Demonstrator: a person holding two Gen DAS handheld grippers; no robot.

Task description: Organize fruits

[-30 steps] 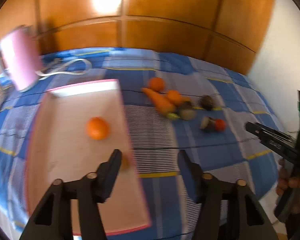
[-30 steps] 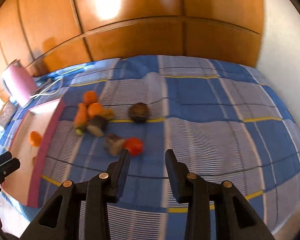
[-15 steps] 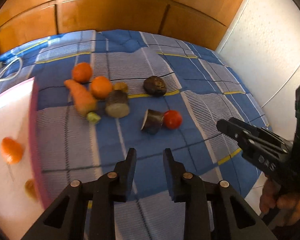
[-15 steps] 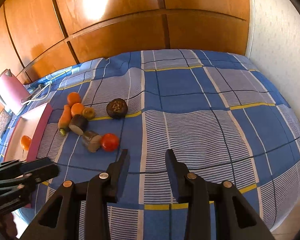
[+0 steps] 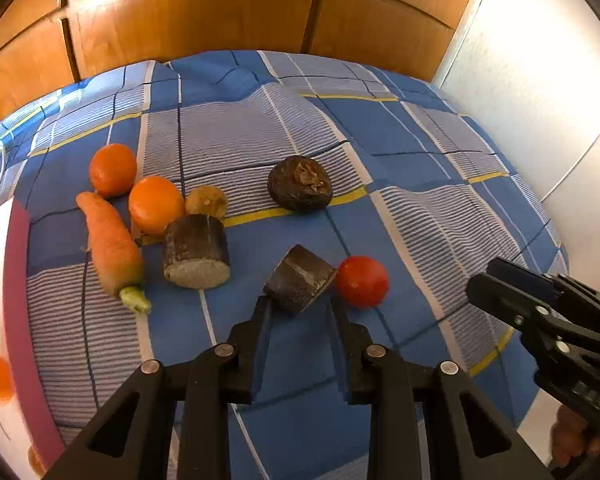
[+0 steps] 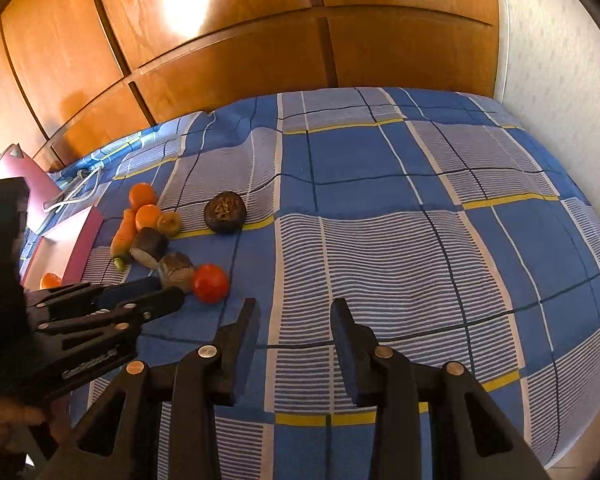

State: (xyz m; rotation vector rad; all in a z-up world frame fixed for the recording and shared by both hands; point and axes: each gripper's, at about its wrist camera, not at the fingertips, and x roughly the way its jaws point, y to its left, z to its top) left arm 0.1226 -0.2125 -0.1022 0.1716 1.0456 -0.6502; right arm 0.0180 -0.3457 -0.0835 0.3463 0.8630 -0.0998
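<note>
The left gripper (image 5: 298, 306) is hovering with its fingers narrowed to their closest, gripping nothing; a dark cut piece (image 5: 300, 283) is lying just beyond its tips on the blue checked bedcover (image 5: 420, 208), touching a red tomato (image 5: 362, 286) on its right. Farther left, a carrot (image 5: 110, 250), two oranges (image 5: 156, 204) and a second cut piece (image 5: 196, 256) are clustering beside the pink-rimmed tray (image 5: 18, 264). The right gripper (image 6: 294, 314) is waiting narrowly parted over bare cover, holding nothing.

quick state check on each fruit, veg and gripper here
left gripper: shut, empty, above the near dark chunk
right gripper: jaws apart, empty
tomato: whole, on cloth
near dark chunk: cut, tilted
far dark chunk: cut face toward camera
carrot: lying flat
</note>
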